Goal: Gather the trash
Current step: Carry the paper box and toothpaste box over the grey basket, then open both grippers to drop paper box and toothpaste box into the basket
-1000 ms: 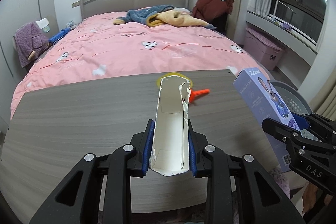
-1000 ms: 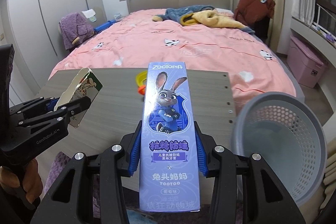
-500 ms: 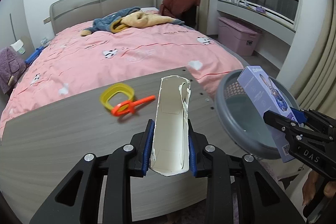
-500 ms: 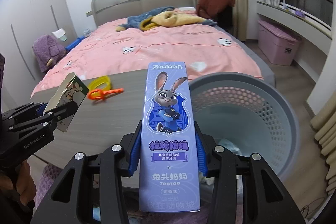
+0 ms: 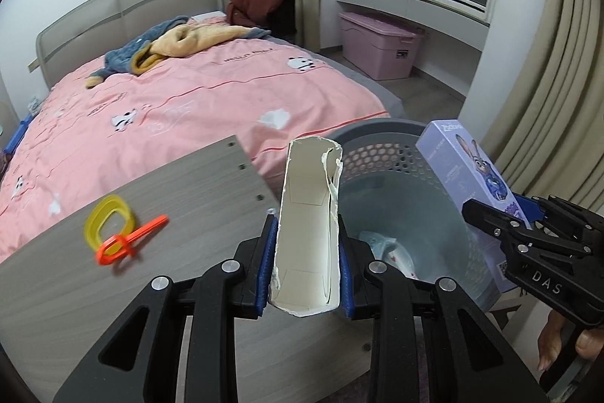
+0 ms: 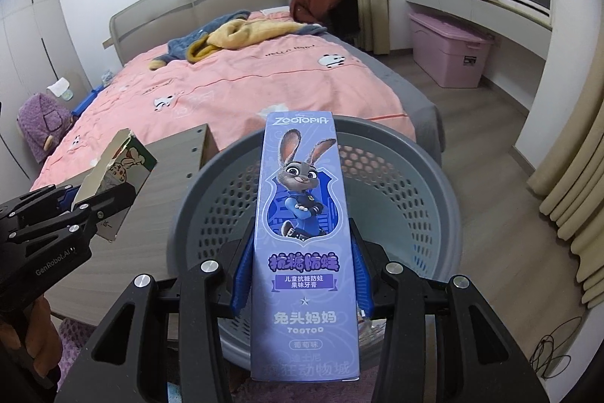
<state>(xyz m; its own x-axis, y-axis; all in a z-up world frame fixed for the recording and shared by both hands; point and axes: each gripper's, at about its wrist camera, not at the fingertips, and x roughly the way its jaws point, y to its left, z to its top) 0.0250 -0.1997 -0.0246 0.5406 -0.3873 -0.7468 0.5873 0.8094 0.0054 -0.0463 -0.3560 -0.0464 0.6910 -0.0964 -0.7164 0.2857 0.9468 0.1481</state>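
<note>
**Both grippers hold cartons over the grey basket**

In the left wrist view, the left gripper (image 5: 305, 265) is clamped on a torn white carton (image 5: 307, 233) at centre frame; its near end is cut off behind the blue pads (image 5: 265, 270), and only its blank inner face shows. The carton's far end overlaps the left rim of the grey perforated basket (image 5: 381, 153). Something pale lies at the basket's bottom, too hidden to identify. At the right edge, the right gripper (image 5: 490, 218) grips a purple Zootopia box (image 5: 464, 161), its lower part lost behind black fingers.

In the right wrist view, the purple box (image 6: 304, 214) fills the centre, squeezed between that gripper's pads (image 6: 241, 270) and covering much of the basket's (image 6: 426, 176) opening. At lower left, the torn carton (image 6: 120, 172) appears, partly masked by the left gripper's (image 6: 96, 210) fingers, above the grey wooden table (image 6: 170, 153)
</note>
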